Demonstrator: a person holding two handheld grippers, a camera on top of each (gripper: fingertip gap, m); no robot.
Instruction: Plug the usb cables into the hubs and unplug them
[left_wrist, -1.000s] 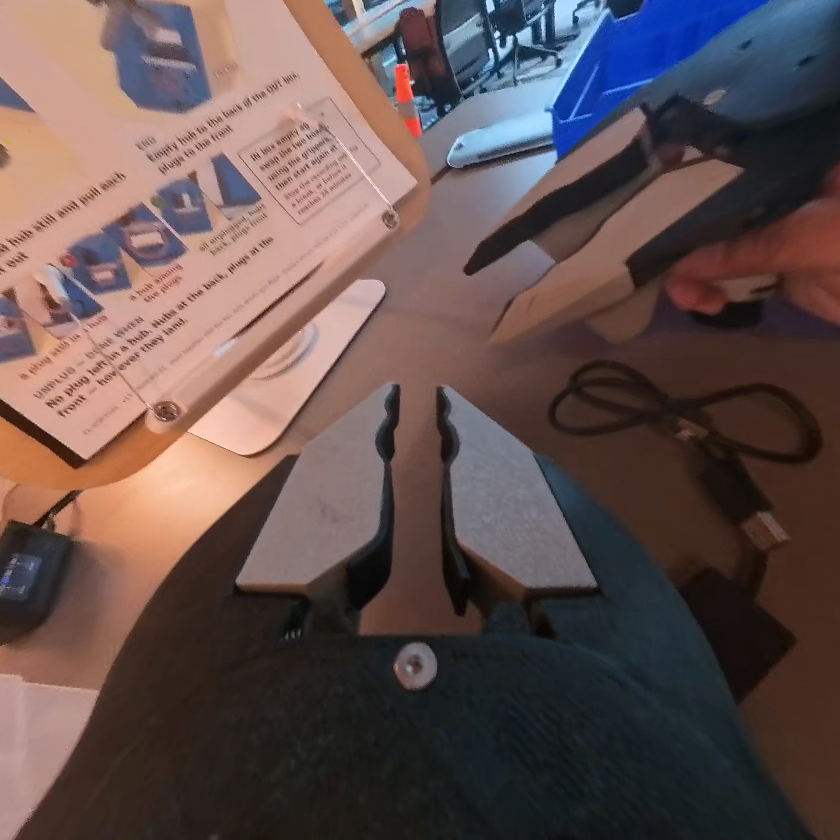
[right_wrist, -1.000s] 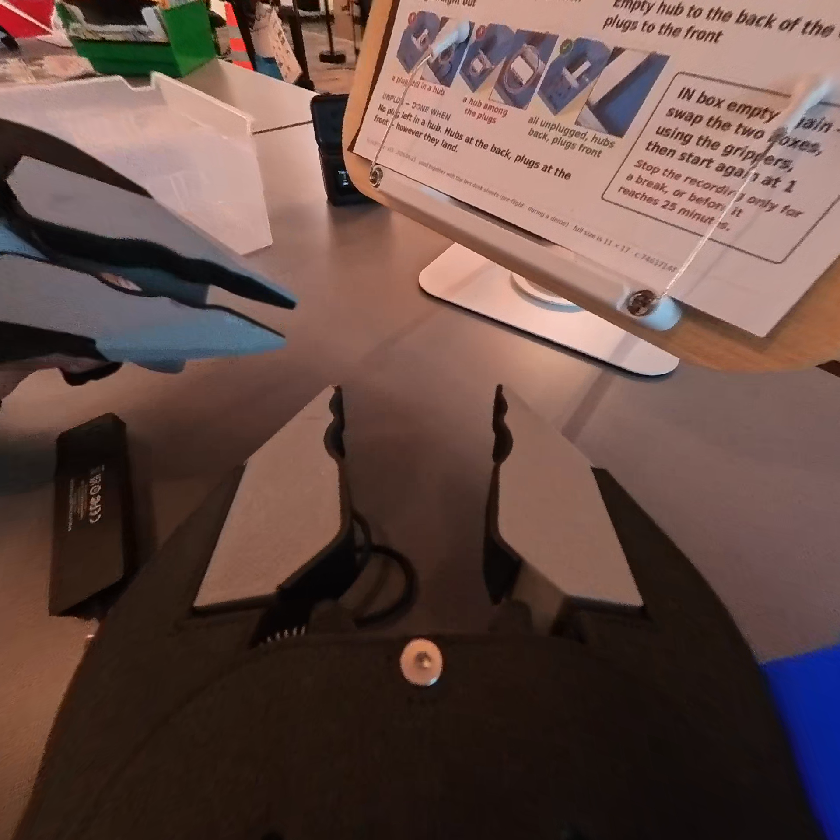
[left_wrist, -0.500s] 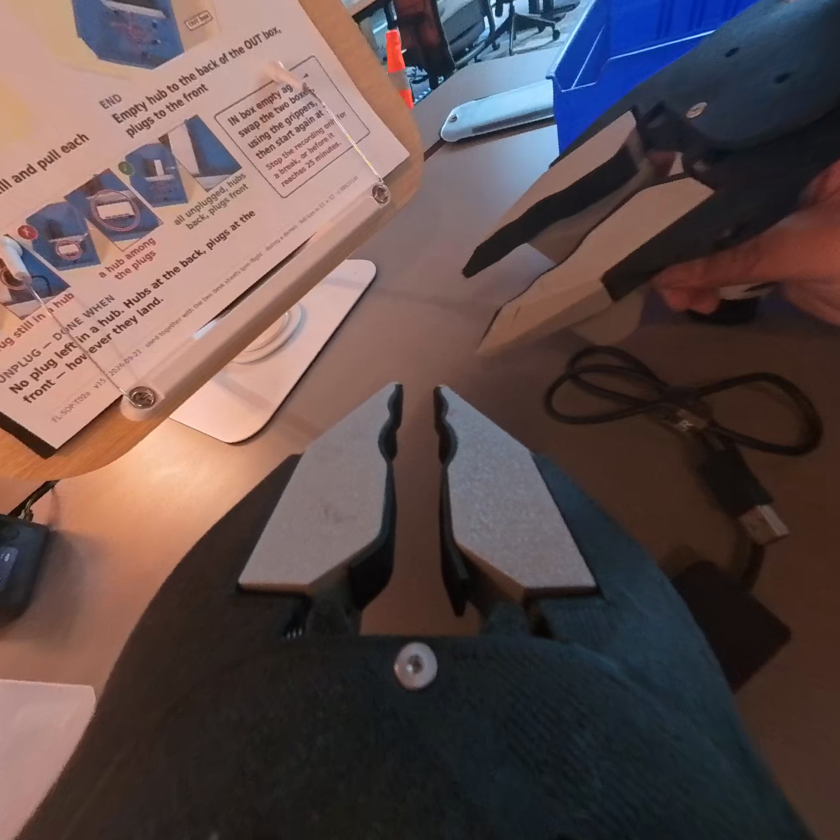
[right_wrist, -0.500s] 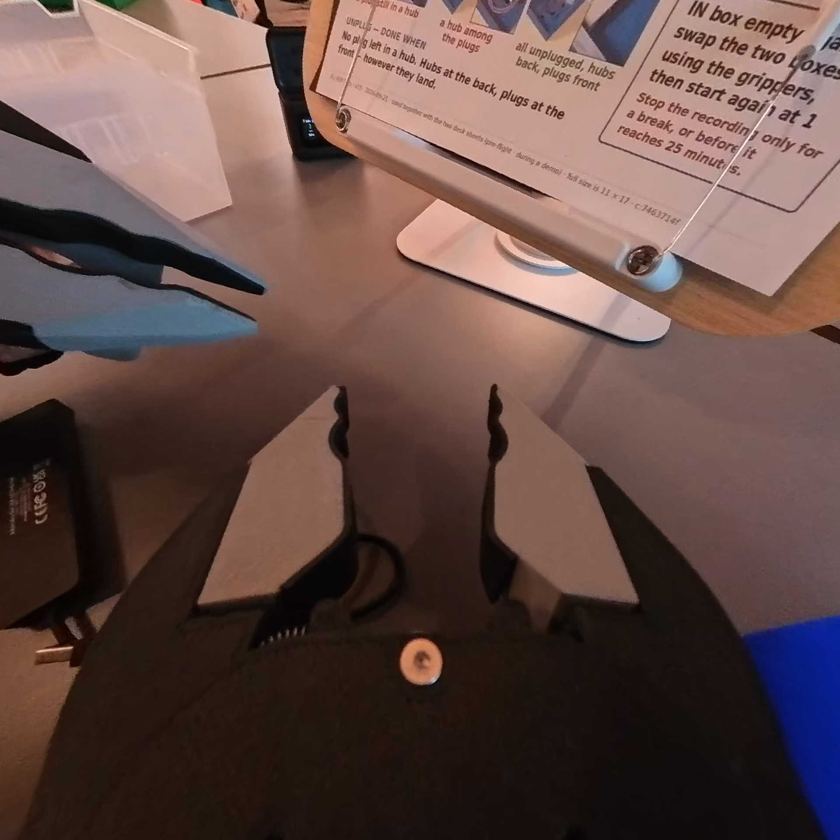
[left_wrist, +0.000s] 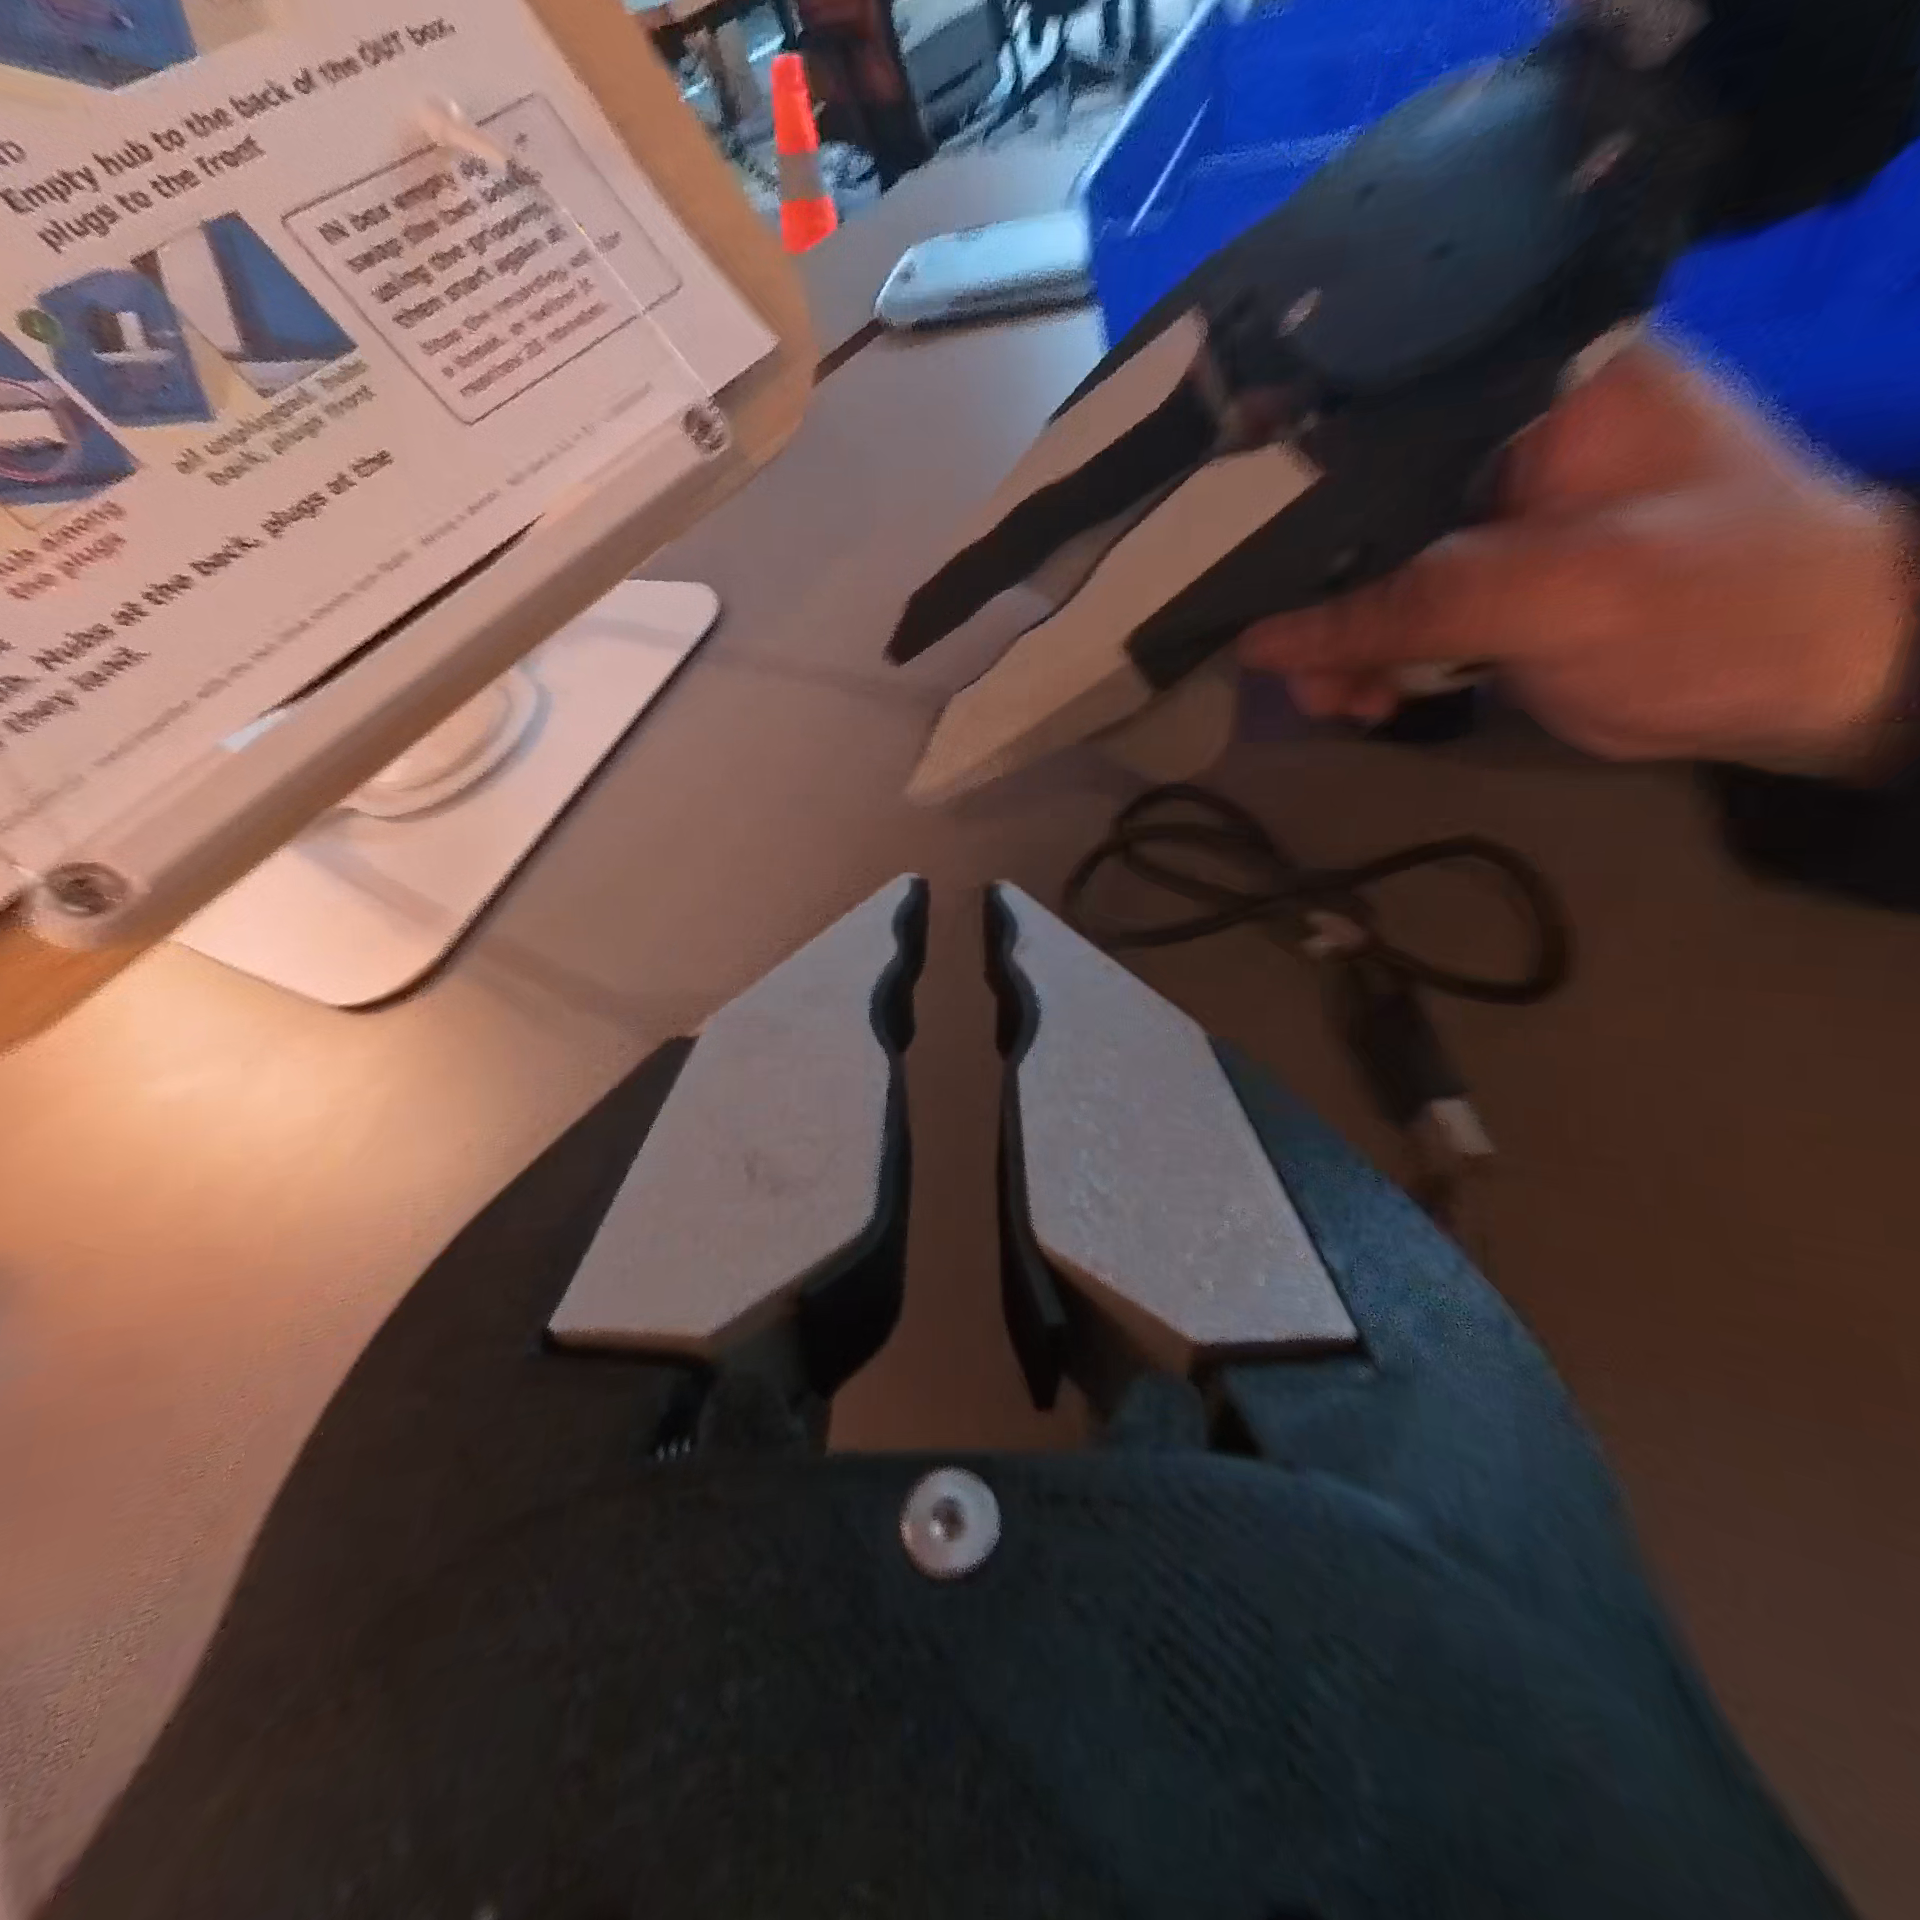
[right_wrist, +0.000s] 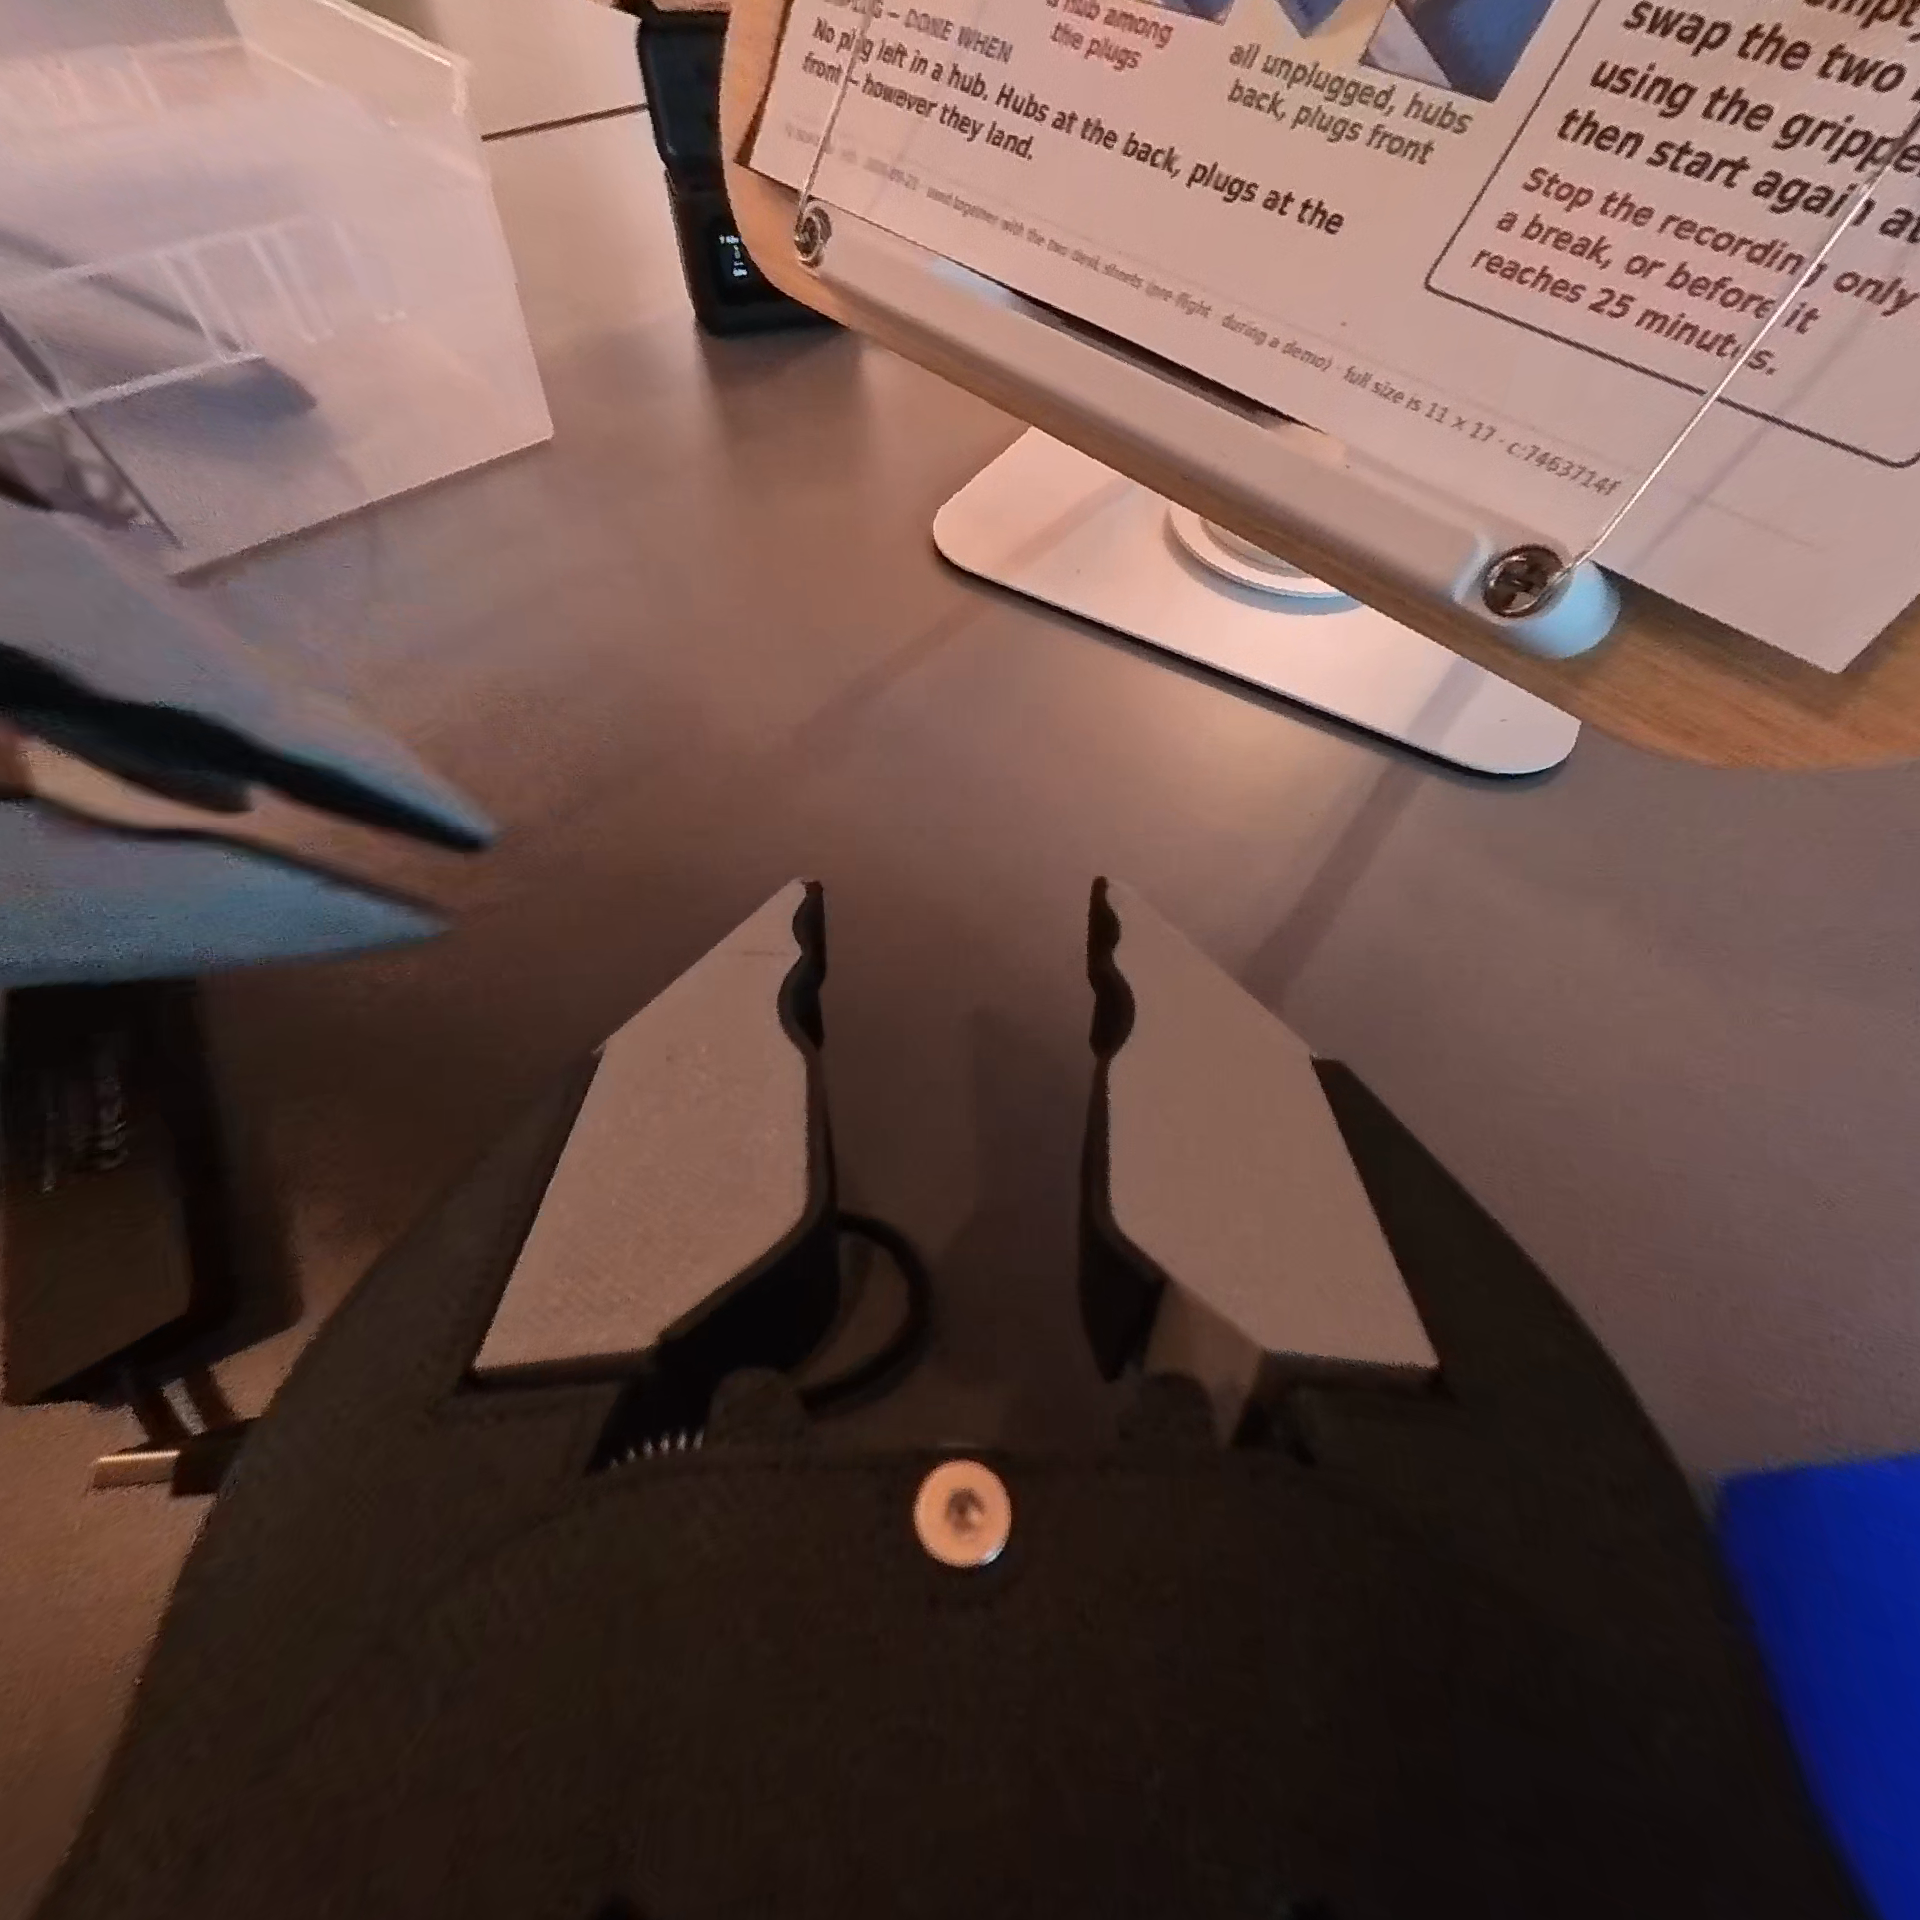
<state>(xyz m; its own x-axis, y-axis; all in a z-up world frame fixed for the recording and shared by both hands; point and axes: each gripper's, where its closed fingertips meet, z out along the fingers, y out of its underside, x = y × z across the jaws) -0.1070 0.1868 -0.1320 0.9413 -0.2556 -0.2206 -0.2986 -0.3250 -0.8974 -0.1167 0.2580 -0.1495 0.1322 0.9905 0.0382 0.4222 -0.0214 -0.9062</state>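
Observation:
A black USB cable (left_wrist: 1320, 914) lies coiled on the grey table, its metal plug (left_wrist: 1455, 1127) pointing toward me. My left gripper (left_wrist: 954, 902) hovers just left of the coil, empty, with only a narrow gap between its fingers. My right gripper (left_wrist: 914, 717), held by a hand, hovers above the cable's far side. In the right wrist view my right gripper (right_wrist: 956, 904) is open and empty above bare table, with a cable loop (right_wrist: 894, 1278) under its base. A black hub (right_wrist: 94, 1174) lies at the left, under the left gripper (right_wrist: 457, 873).
An instruction board (left_wrist: 312, 436) on a white stand base (left_wrist: 436, 862) leans over the table's back. A blue bin (left_wrist: 1299, 125), a white flat device (left_wrist: 977, 281) and an orange cone (left_wrist: 805, 166) lie beyond. A clear plastic box (right_wrist: 260, 312) and a small black device (right_wrist: 727, 249) stand back left. My left gripper's tips are some 11 centimeters from the black hub (right_wrist: 94, 1174).
Both grippers have moved forward toward the board and lower over the table. The right gripper's fingers have drawn somewhat closer together. The left gripper's gap is about the same.

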